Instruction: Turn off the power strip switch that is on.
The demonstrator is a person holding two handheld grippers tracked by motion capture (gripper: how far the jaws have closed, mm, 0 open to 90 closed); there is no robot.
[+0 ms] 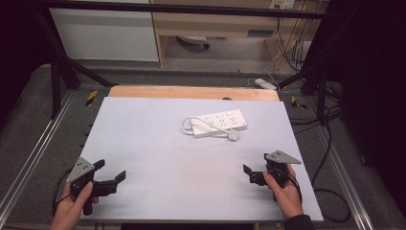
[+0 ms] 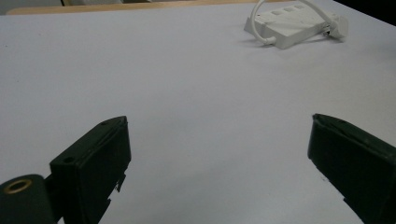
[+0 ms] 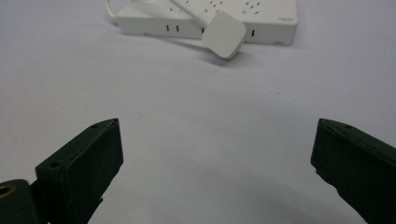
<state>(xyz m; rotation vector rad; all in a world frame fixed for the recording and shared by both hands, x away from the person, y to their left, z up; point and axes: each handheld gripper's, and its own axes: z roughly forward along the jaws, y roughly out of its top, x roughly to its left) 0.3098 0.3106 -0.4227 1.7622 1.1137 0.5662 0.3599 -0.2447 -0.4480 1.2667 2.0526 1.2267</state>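
At the lower left of the high view a hand (image 1: 72, 207) grips the left gripper (image 1: 111, 171), which is tilted toward the middle of the frame just above the near edge of the table (image 1: 143, 143). Its jaws stand wide apart with nothing between them; in the left gripper view they rise at the two lower corners over bare surface. At the lower right another hand (image 1: 286, 191) holds the right gripper (image 1: 255, 169) pointing up and to the left, its jaws likewise spread wide and empty, as the right gripper view confirms.

Between the two grippers the pale grey tabletop lies open across the whole lower and middle part of the frame. Both grippers sit close to the near edge and to the side edges.

Above centre, slightly right, a white power strip (image 1: 218, 122) lies flat, well apart from both grippers. Its cord (image 1: 186, 125) loops at its left end and its white plug (image 1: 233, 135) rests just in front of it.

Beyond the grey sheet a wooden strip (image 1: 191, 92) shows at the far edge. Metal rails (image 1: 33, 153) flank the table over grey carpet, with cables (image 1: 330, 158) at the right and cabinets (image 1: 105, 33) along the top.
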